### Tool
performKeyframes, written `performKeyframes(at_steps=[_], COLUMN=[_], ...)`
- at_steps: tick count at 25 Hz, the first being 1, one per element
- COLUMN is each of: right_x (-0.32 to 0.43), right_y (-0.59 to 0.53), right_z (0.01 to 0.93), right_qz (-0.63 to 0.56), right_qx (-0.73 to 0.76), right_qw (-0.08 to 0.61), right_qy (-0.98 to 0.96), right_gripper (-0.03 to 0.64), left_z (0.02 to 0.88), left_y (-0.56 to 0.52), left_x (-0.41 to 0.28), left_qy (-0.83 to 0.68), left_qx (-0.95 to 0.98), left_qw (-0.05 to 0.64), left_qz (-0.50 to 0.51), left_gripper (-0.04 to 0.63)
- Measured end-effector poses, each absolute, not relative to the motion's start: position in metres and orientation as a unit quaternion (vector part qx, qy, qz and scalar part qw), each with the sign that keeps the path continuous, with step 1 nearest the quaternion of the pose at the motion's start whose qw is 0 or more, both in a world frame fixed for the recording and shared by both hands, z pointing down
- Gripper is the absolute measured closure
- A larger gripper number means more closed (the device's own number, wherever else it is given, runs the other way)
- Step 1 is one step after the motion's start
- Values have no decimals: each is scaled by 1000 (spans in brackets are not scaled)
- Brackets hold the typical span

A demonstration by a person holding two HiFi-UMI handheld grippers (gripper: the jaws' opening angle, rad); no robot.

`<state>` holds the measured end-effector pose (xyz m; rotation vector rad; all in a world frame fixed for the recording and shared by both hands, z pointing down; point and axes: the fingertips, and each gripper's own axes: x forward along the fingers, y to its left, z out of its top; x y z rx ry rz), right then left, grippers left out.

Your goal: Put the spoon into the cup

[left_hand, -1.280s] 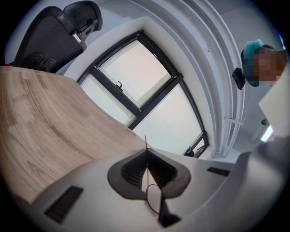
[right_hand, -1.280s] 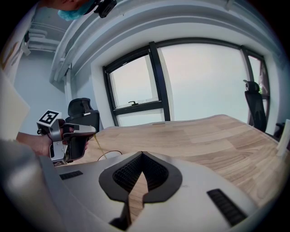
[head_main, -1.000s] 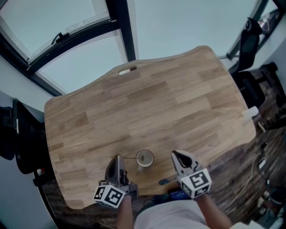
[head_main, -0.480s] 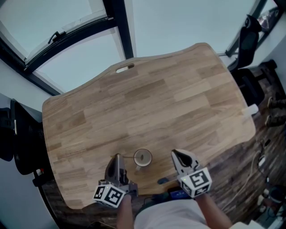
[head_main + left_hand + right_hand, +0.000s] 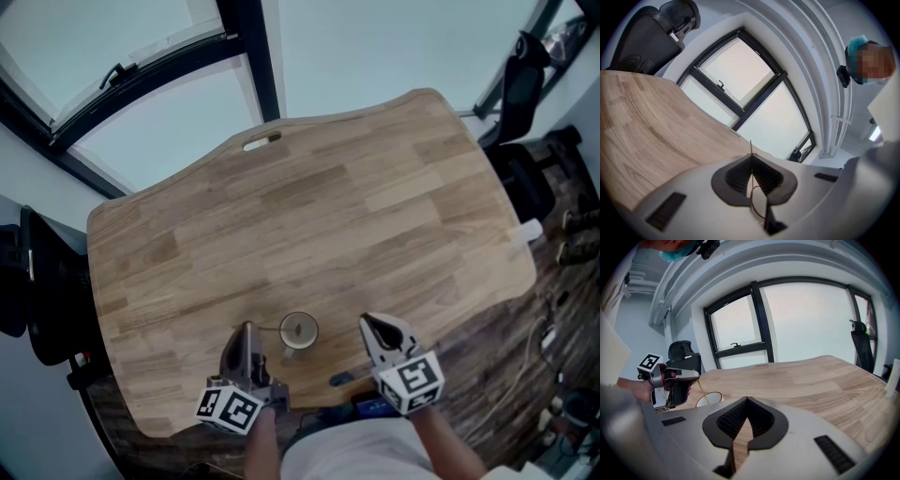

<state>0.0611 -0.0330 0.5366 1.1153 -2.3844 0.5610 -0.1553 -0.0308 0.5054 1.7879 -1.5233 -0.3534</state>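
Observation:
A small white cup [image 5: 298, 331] stands near the front edge of the wooden table [image 5: 309, 216]. My left gripper [image 5: 247, 330] sits just left of it, shut on a thin golden spoon [image 5: 701, 391]. The spoon slants from the jaws down into the cup [image 5: 708, 399]. In the left gripper view the spoon's handle [image 5: 751, 152] shows edge-on between the shut jaws. My right gripper [image 5: 367, 322] hovers to the right of the cup, apart from it, shut with nothing in it. From the right gripper view I see the left gripper [image 5: 675, 383] beside the cup.
A black chair [image 5: 33, 291] stands off the table's left side and another [image 5: 520, 89] at the far right. A small white object [image 5: 525, 232] sits at the table's right edge. A cable slot [image 5: 262, 143] is at the far edge. Cables lie on the floor at right.
Only the head camera has shifted slightly. Both grippers, the spoon and the cup keep their places.

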Motion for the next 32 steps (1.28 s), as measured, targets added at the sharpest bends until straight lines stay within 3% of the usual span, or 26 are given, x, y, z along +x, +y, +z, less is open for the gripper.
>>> performKeyframes(at_steps=[32], right_x=[56], right_y=[-44], right_z=[545], right_qz=[213], right_qx=[401], right_qw=[219], right_qy=[-864], right_gripper=[620], left_z=[520], left_y=[-41], left_x=[-140], left_qy=[-583], left_qx=[703], left_qw=[388], left_qz=[-125], left_gripper=[594])
